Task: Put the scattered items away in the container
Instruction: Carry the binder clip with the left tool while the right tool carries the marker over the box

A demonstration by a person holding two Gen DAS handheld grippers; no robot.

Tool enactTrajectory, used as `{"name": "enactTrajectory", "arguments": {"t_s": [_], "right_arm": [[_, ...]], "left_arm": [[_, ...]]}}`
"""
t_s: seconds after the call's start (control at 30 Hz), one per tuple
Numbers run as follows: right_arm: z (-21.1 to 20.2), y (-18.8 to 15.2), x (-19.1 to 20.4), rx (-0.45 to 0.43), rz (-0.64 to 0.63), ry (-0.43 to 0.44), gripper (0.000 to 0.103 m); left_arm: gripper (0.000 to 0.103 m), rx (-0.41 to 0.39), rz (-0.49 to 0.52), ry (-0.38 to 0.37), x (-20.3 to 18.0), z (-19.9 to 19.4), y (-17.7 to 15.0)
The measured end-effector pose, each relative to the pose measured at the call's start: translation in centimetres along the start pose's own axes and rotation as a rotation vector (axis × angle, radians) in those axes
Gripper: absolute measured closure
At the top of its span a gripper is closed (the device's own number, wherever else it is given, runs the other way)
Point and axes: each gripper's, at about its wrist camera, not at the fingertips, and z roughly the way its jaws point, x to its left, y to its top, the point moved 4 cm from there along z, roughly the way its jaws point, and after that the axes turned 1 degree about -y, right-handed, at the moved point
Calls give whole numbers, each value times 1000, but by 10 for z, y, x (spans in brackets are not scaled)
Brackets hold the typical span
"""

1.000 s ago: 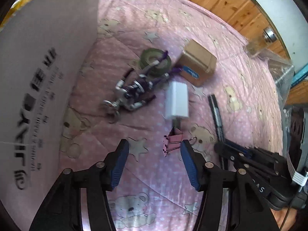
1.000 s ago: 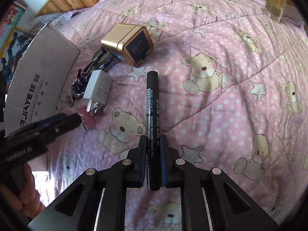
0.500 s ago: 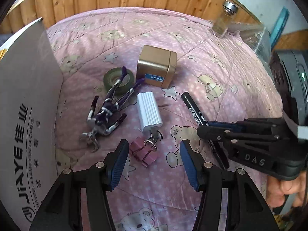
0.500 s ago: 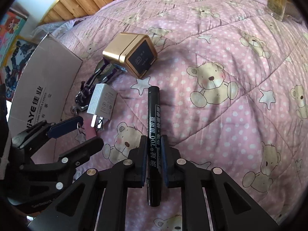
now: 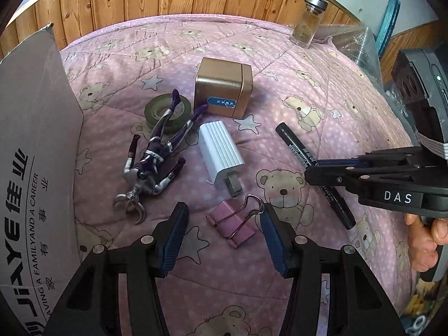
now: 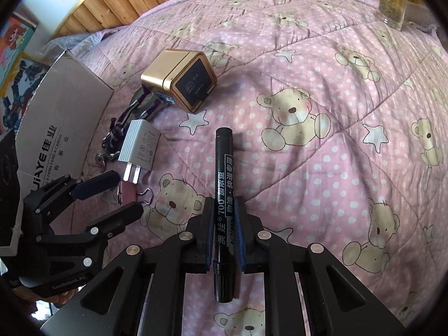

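My right gripper [image 6: 224,204] is shut on a black marker [image 6: 222,184], which points forward low over the pink quilt. In the left wrist view the marker [image 5: 296,148] sticks out on both sides of the right gripper [image 5: 316,168]. My left gripper [image 5: 224,211] is open, and a pink binder clip [image 5: 232,225] lies on the quilt between its fingers. Beyond the clip are a white charger [image 5: 221,151], a purple toy figure [image 5: 154,156], a roll of tape [image 5: 159,109] and a gold tin box [image 5: 224,86]. The cardboard box [image 5: 33,140] stands at the left.
A glass jar [image 5: 306,19] stands at the far edge of the quilt, next to clear bubble wrap [image 5: 355,44]. A wooden wall runs behind the bed. A person's hand [image 5: 425,238] holds the right gripper's handle.
My left gripper has swung away from the cardboard box and come closer to the clip, which now lies between its open fingers. The right gripper stays shut on the marker.
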Motion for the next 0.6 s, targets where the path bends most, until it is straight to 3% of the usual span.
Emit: {"name": "enactTrajectory", "arguments": {"t_s": [0.07, 0.1, 0.13, 0.17, 0.6], "right_arm": [[1, 0, 0, 0, 13, 8, 88], [1, 1, -1, 2, 17, 11, 88], [1, 1, -1, 3, 22, 13, 88], [1, 1, -2, 4, 25, 14, 88], [-1, 1, 0, -4, 27, 3, 89]], "left_arm": [[48, -4, 33, -6, -4, 0, -2], [53, -3, 48, -16, -6, -2, -4], [64, 4, 58, -37, -10, -2, -4], [65, 14, 70, -57, -14, -3, -5], [64, -23, 234, -2, -35, 2, -13]]}}
